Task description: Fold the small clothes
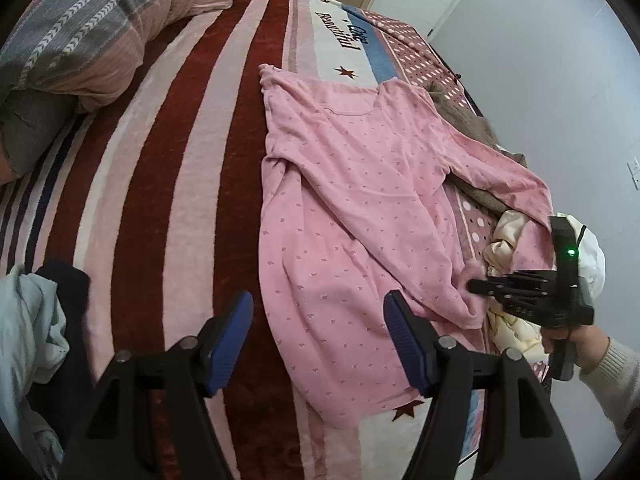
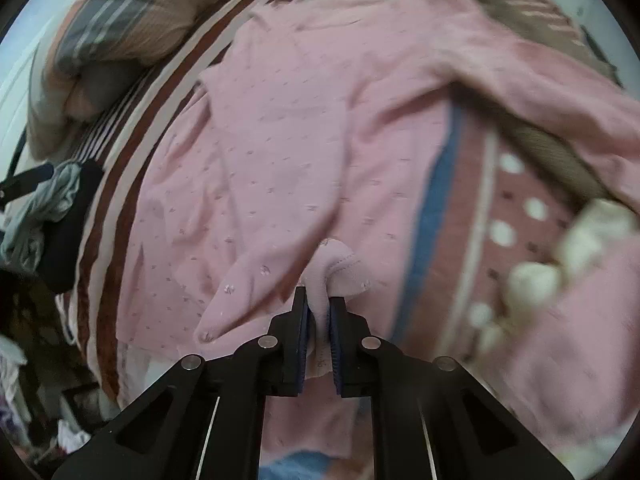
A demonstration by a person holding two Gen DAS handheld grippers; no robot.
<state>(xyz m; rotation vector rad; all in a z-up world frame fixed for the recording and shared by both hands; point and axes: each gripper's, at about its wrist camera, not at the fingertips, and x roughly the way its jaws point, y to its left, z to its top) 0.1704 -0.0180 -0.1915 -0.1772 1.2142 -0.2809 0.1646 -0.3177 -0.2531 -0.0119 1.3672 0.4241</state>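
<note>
Pink top point(image 1: 352, 208) lies spread on the striped bed point(image 1: 168, 184), its sleeve cuff point(image 2: 336, 268) pinched in the closed right gripper point(image 2: 318, 312); that thin bite could slip. Left gripper point(image 1: 318, 340) hovers wide and empty over the hem, so pulling may drag the cloth.

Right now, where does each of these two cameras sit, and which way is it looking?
Left wrist view: sits on the left tongs, looking down across the striped blanket at the pink top; its open blue pads frame the picture, and the right tongs and hand show at the side.
Right wrist view: sits on the right tongs, looking steeply down; its pads pinch the pink top's cuff.
Both share the pink top, the blanket and the striped pillow.
</note>
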